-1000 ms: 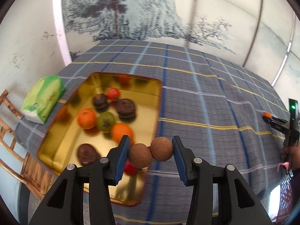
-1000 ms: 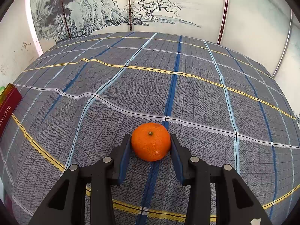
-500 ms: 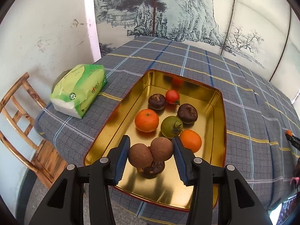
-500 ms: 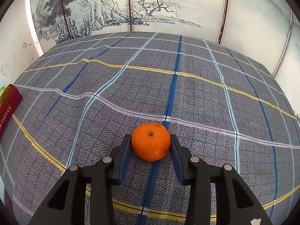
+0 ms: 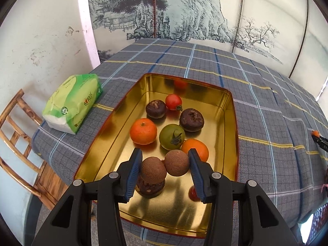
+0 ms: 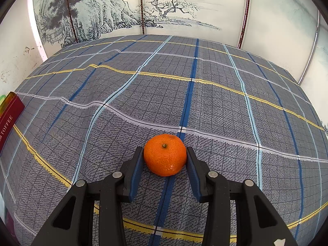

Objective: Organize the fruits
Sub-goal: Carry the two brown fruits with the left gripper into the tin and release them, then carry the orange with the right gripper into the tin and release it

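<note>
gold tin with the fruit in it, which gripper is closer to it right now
Left. The left gripper, holding two brown fruits, hangs right over the gold tin. The right gripper clamps a tangerine out on the tablecloth, well aside of it.

Red tin side (image 6: 9, 114): white lettering "TOFFEE". Green tissue pack (image 5: 72, 102): logos and print, not legible.

Home dining corner, lived-in. Table under a grey plaid tablecloth (image 5: 256, 110) with blue, white and yellow lines. Ink-wash landscape screen (image 5: 184, 10) behind, panels split by dark rods. Scuffed white wall (image 5: 41, 41) at left. Wooden chair (image 5: 18, 143) at table edge. Green tissue pack (image 5: 71, 100) beside gold toffee tin (image 5: 233, 123) with fruit.
</note>
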